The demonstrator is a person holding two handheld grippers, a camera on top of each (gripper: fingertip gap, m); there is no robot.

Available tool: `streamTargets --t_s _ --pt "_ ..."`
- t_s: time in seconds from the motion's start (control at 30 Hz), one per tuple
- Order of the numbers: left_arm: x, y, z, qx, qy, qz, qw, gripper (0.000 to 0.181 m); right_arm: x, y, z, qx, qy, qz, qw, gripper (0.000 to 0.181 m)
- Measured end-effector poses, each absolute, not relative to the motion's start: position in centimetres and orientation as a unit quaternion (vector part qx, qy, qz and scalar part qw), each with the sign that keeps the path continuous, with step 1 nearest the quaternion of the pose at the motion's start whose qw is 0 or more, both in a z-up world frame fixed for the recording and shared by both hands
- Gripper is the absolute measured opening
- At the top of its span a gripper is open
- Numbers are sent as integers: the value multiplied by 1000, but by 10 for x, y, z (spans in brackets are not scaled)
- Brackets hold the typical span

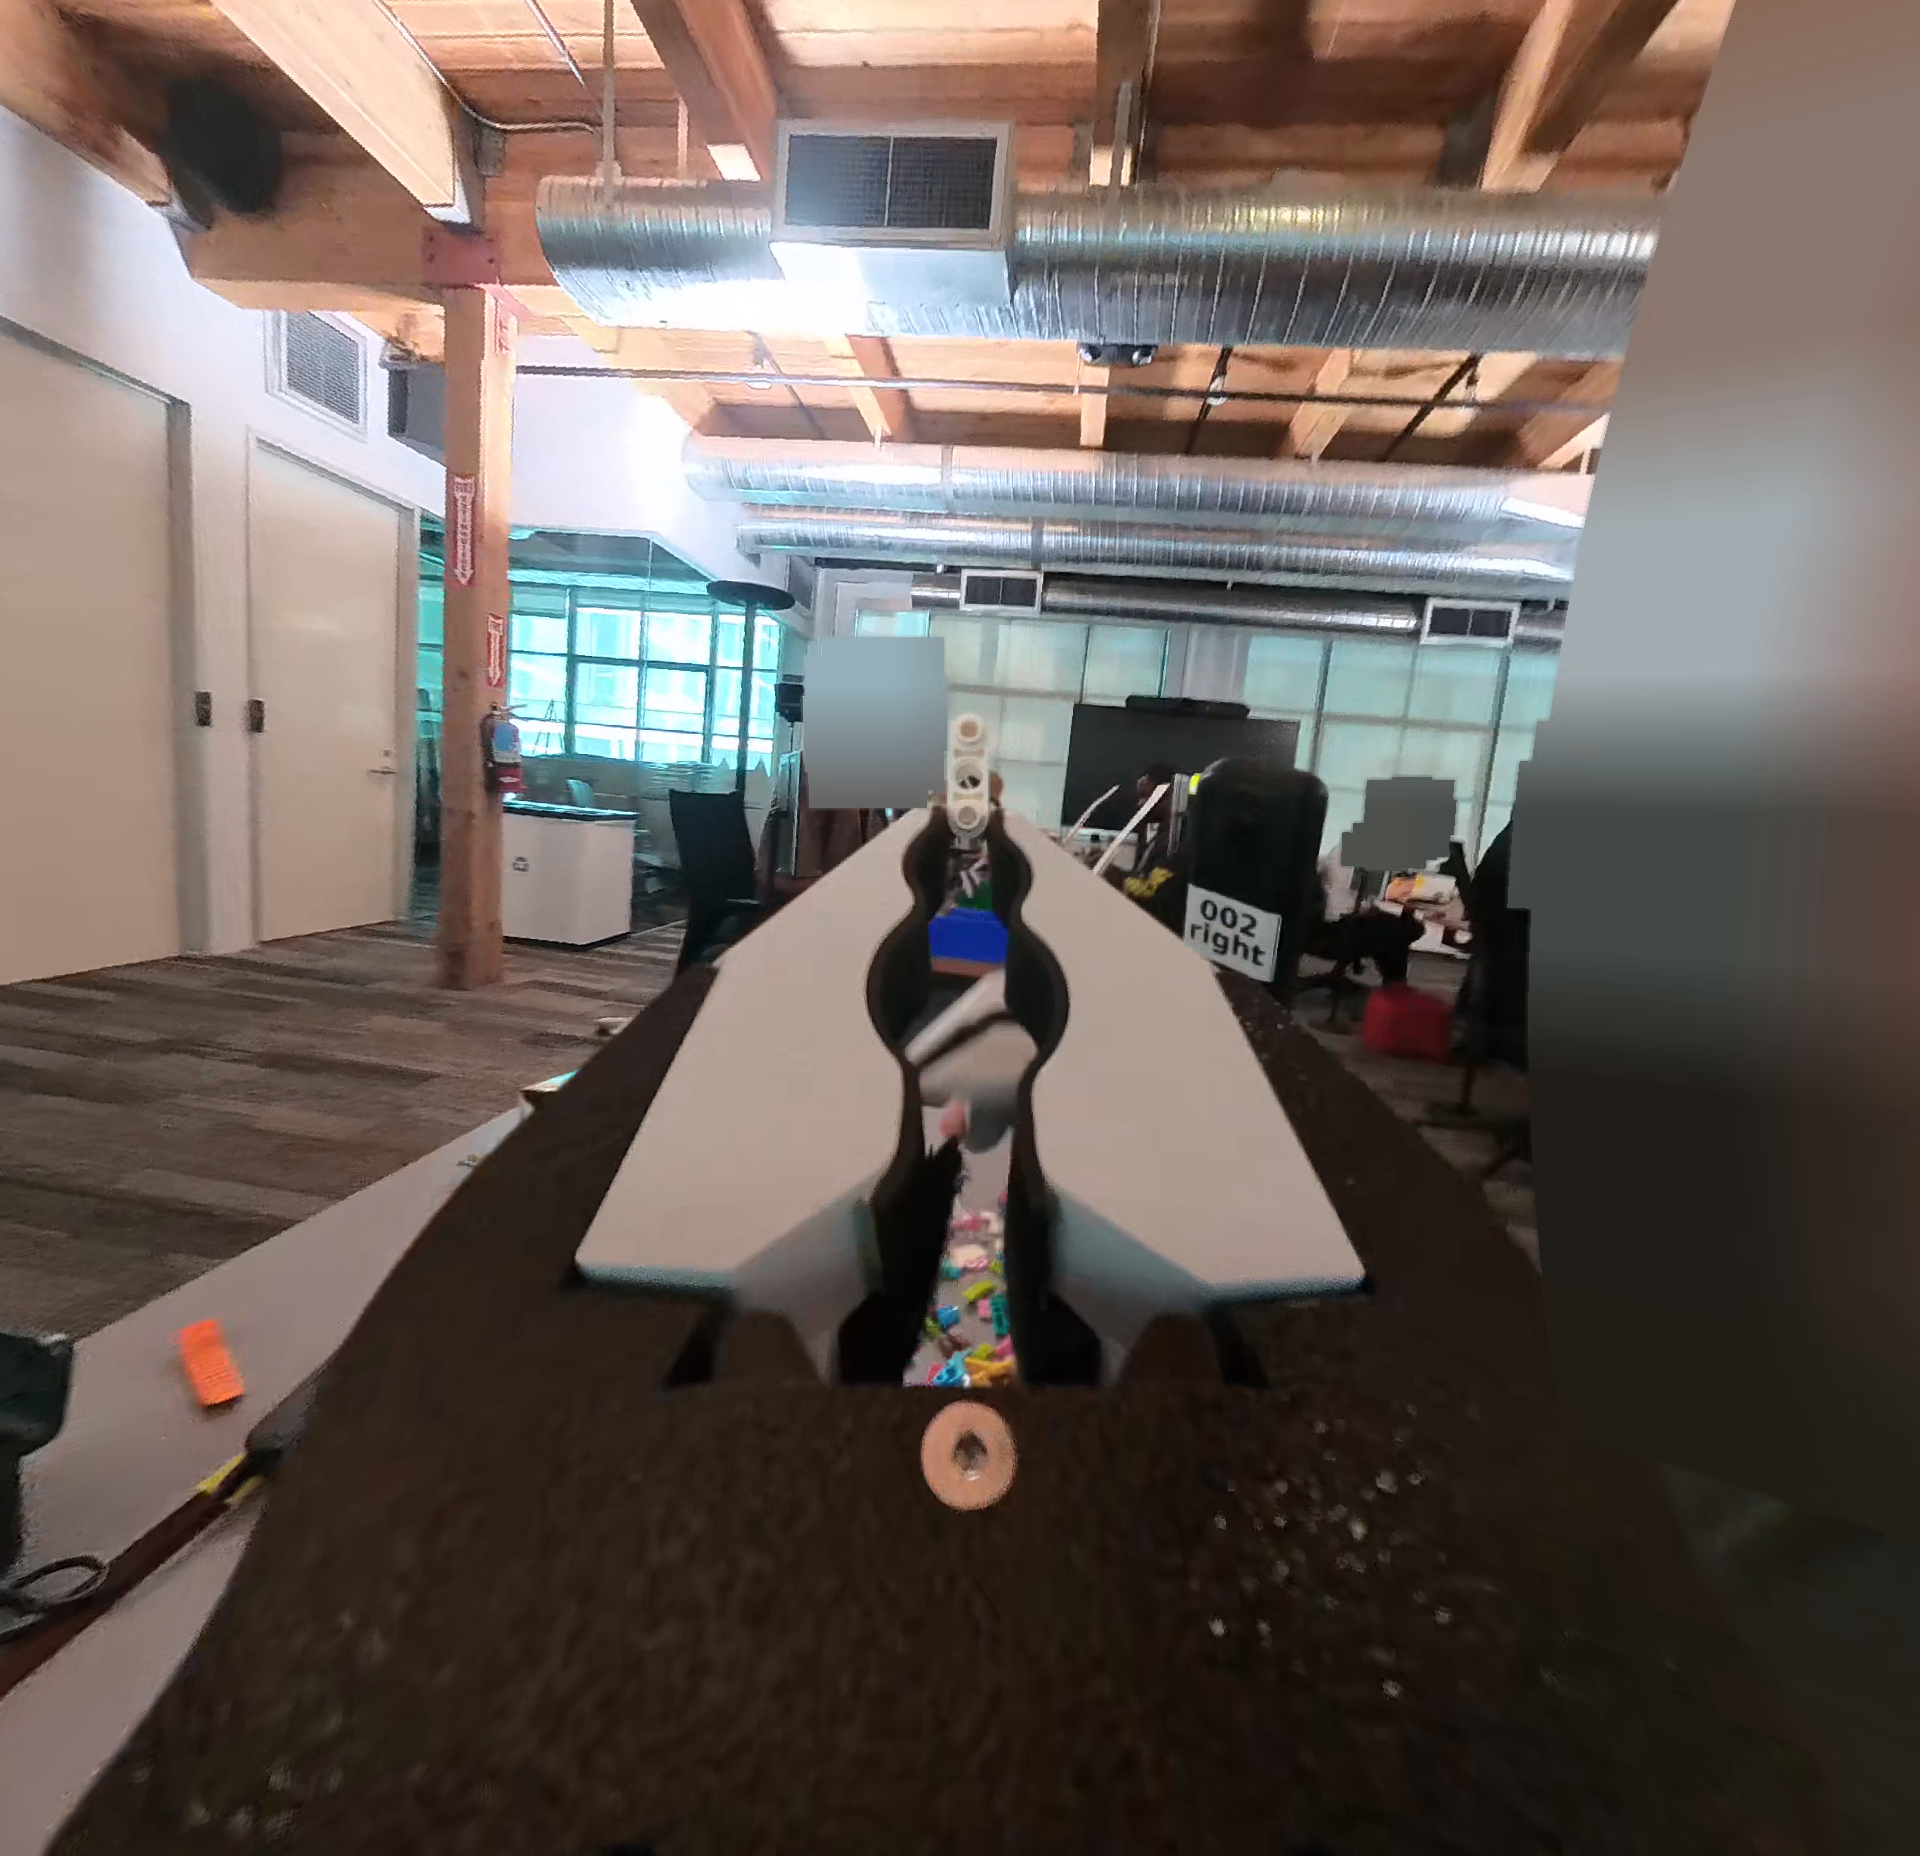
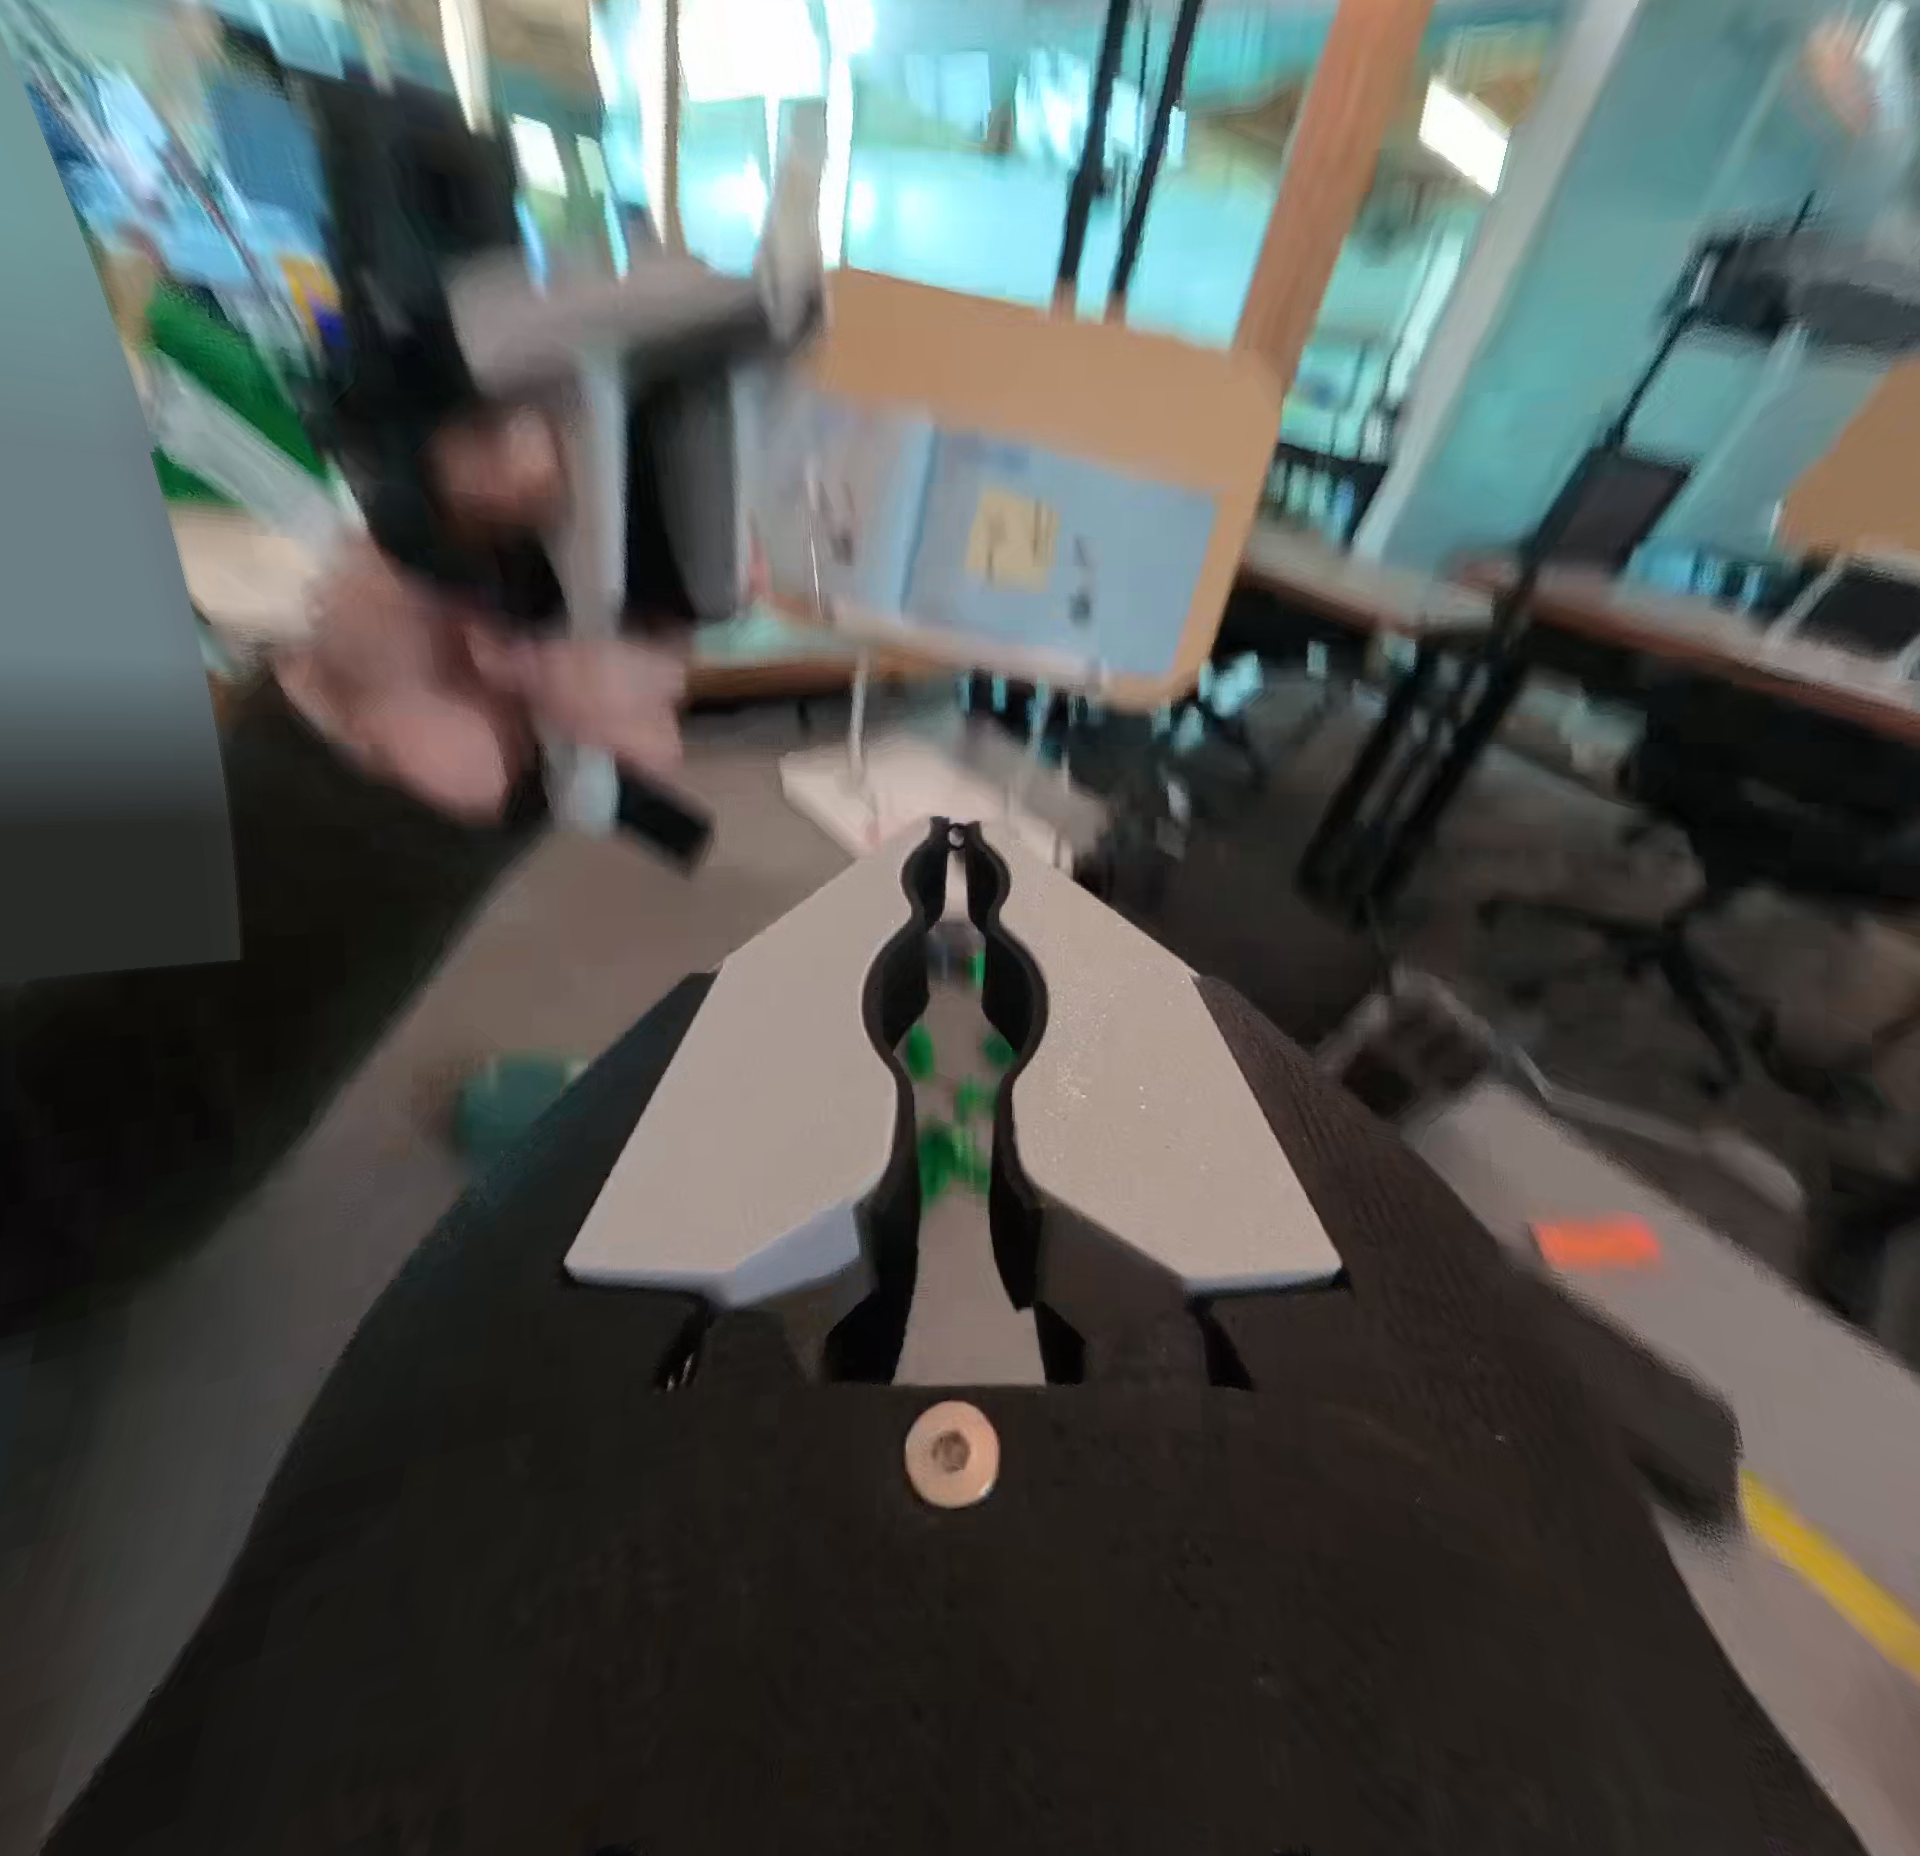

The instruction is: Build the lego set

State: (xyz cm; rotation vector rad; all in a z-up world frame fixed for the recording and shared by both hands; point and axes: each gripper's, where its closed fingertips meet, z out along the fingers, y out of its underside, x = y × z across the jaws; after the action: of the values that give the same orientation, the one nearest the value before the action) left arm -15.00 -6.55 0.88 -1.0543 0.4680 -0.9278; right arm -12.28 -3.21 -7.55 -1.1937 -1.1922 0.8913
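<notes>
My left gripper [image 1: 968, 819] is shut on a white Lego beam [image 1: 969, 767] with round holes, which stands upright out of the fingertips, raised above the table. Through the gap between its fingers I see a blue piece [image 1: 966, 939] and a heap of loose coloured Lego pieces [image 1: 971, 1323] on the table below. My right gripper [image 2: 956, 838] is shut on a small black piece [image 2: 954, 832] at its very tips; the view is blurred. Green pieces [image 2: 951, 1110] show through its finger gap. The left gripper [image 2: 597, 559], held by a hand, shows at the upper left of the right wrist view.
The right gripper's black body [image 1: 1247, 861] is behind and right of the beam. An instruction sheet on a cardboard stand [image 2: 997, 518] stands beyond the table. An orange piece [image 1: 208, 1361] lies on the grey table [image 1: 125, 1443]. Yellow tape [image 2: 1829, 1578] marks the table's right side.
</notes>
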Motion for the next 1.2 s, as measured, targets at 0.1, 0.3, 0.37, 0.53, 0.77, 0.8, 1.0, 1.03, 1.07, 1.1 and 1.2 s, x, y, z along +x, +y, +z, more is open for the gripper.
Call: streamTargets --t_s 0.1,0.3,0.37,0.53,0.77,0.8,1.0,1.03,1.07,1.1,1.2 --pt "-143 -73 7 -494 239 -402 733 4 -95 -32 -172 -613 -583 284 451 2" --pt "-126 -81 3 -513 278 -359 729 4 -63 -55 -289 -658 -644 232 314 2" --pt "-120 -84 3 -512 288 -357 726 4 -64 -62 -294 -643 -655 243 314 2" --pt "-113 -90 3 -512 303 -354 722 4 -48 -63 -313 -619 -692 222 297 2" --pt "-118 -96 7 -502 303 -362 724 4 -17 -58 -329 -626 -711 183 262 3" --pt "-118 -96 7 -502 303 -362 725 4 -12 -58 -332 -630 -715 171 250 3" --pt "-114 -96 4 -505 310 -364 719 4 -3 -56 -324 -640 -727 144 201 20" --pt "-114 -95 4 -506 312 -362 718 4 -4 -56 -322 -635 -734 138 199 20" --pt "-113 -95 3 -507 314 -361 717 4 -6 -54 -321 -630 -742 126 192 19" --pt "-112 -95 3 -509 316 -360 716 4 -6 -53 -323 -620 -756 108 183 18" --pt "-111 -95 1 -511 319 -358 713 4 -5 -51 -330 -569 -805 56 159 13"
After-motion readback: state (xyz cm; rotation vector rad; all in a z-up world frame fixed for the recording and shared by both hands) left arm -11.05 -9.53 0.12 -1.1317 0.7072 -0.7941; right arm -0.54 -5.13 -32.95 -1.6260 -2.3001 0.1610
